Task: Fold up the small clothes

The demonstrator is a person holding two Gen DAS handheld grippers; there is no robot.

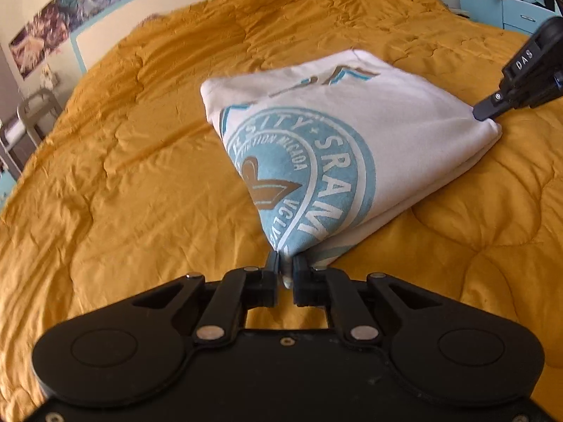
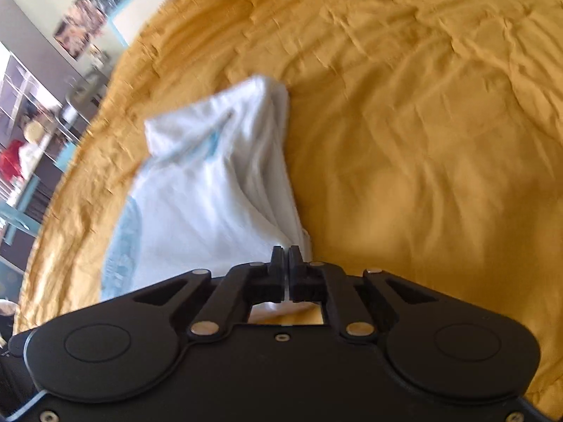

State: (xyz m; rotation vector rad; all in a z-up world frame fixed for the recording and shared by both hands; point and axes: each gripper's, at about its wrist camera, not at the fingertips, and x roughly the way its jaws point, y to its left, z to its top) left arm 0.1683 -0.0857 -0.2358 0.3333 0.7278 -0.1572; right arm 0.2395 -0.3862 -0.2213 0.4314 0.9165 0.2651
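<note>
Left gripper [image 1: 285,258]: at 6 o'clock in its own view, jaws nearly together, pinching the near corner of the white cotton T-shirt with a light-blue round crest [image 1: 316,147]
Right gripper [image 2: 286,251]: jaws closed on the shirt's other near corner, at 3 o'clock in the left view
T-shirt: partly folded, lying mid-bed on the wrinkled mustard-yellow quilted bedspread [image 1: 123,176], both gripped corners raised
Step, judged: carrying the held edge over toward 12 o'clock
Doing it well: keep both corners level and taut, move together, line up edges before releasing
Count: one shirt, two grippers, one bedspread
</note>
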